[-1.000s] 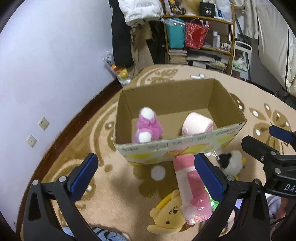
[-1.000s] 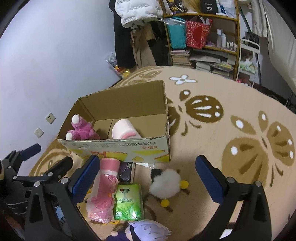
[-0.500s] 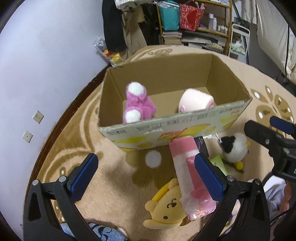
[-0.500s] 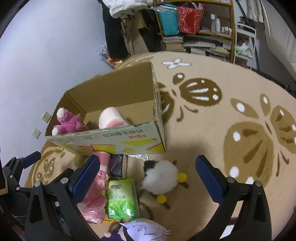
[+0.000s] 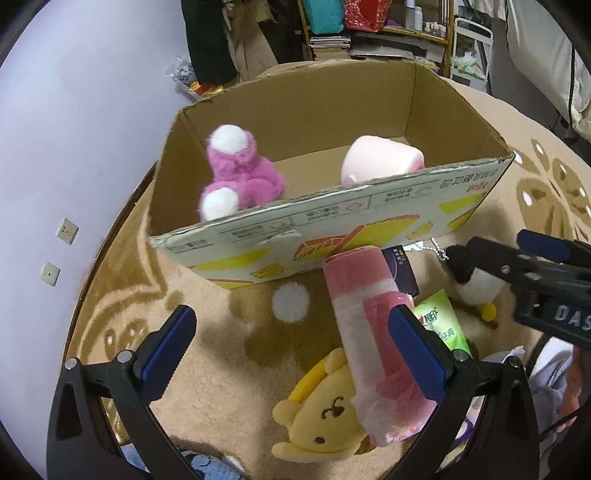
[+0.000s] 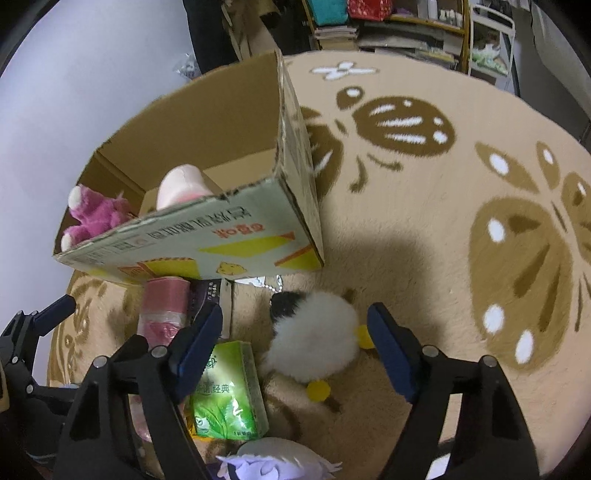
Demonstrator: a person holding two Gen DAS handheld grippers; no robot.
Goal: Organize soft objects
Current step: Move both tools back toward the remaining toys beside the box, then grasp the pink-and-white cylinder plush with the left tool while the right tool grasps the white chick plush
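Note:
An open cardboard box (image 5: 332, 210) (image 6: 236, 236) stands on the rug and holds a magenta plush (image 5: 240, 181) (image 6: 96, 218) and a pale pink plush (image 5: 380, 162) (image 6: 181, 184). In front of it lie a pink wrapped roll (image 5: 369, 332) (image 6: 162, 306), a yellow plush (image 5: 325, 417), a green tissue pack (image 5: 439, 325) (image 6: 225, 391) and a black-and-white bird plush (image 5: 472, 277) (image 6: 314, 339). My left gripper (image 5: 291, 350) is open above the rug, its right finger beside the roll. My right gripper (image 6: 295, 347) is open and straddles the bird plush.
A dark packet (image 5: 399, 269) lies under the box's edge by the roll. A lilac-and-white plush (image 6: 273, 458) sits at the near edge. The wall (image 5: 74, 129) runs along the left. Shelves (image 5: 369, 29) and hanging clothes stand behind the box. Patterned rug (image 6: 480, 221) spreads to the right.
Both grippers have moved down and forward toward the box and the items before it. The right gripper's fingers now flank the bird plush. Both have stayed open.

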